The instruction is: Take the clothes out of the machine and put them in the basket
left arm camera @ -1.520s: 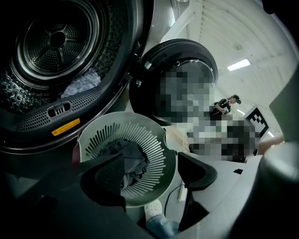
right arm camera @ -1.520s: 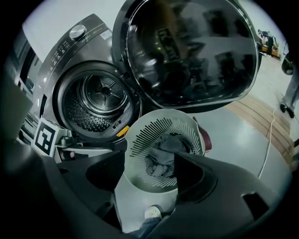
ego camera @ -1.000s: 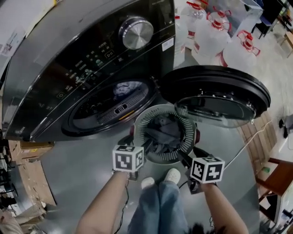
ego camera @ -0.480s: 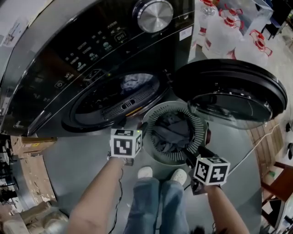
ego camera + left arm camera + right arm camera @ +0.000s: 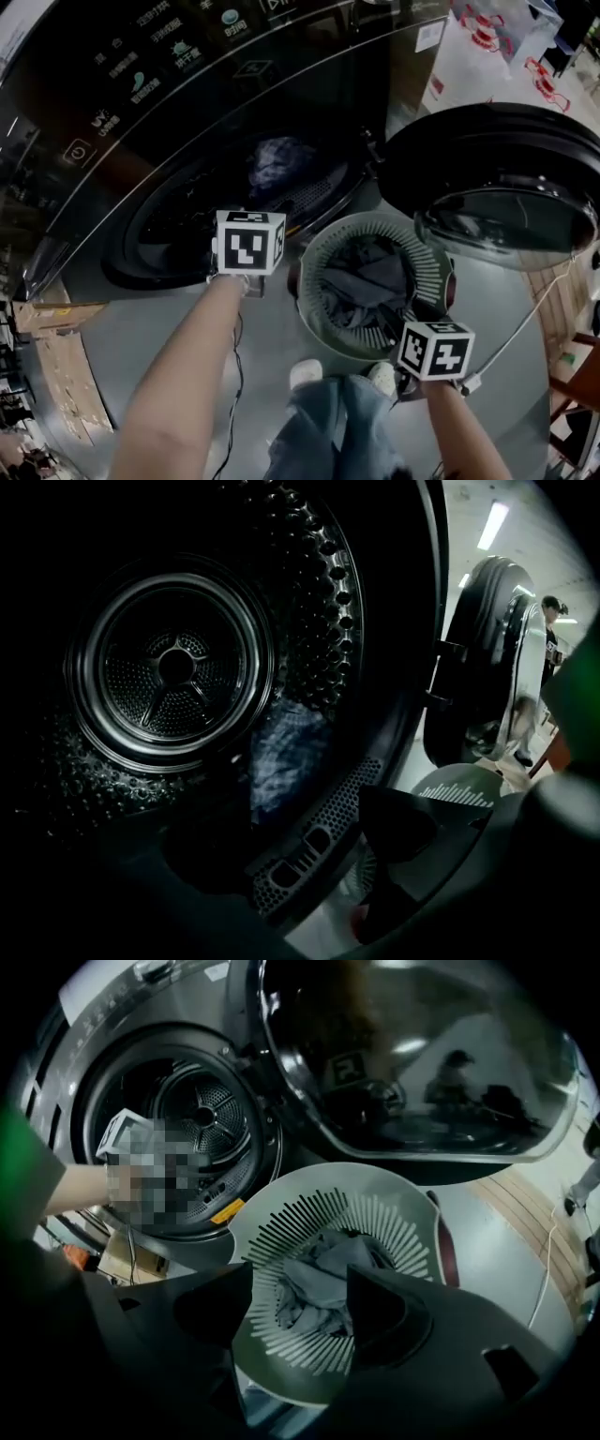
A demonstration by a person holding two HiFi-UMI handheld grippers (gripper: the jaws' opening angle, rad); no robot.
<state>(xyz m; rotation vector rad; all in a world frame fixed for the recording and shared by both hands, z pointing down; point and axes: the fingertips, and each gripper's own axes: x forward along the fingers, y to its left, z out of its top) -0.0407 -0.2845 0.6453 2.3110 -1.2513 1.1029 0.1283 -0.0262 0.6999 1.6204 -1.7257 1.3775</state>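
At the drum mouth of the dark front-loading washing machine (image 5: 141,112), we log our left tongs (image 5: 291,846) spread and empty, aimed inside. A crumpled blue patterned garment (image 5: 286,761) lies low in the drum, at 12 o'clock of them. Our right tongs (image 5: 298,1297) are also spread, pinching nothing, and hover over the pale round slotted plastic basket (image 5: 375,1213). The basket holds grey clothes (image 5: 319,1279) and sits at 5 o'clock of the drum mouth, at 7 o'clock of the open round door (image 5: 487,159).
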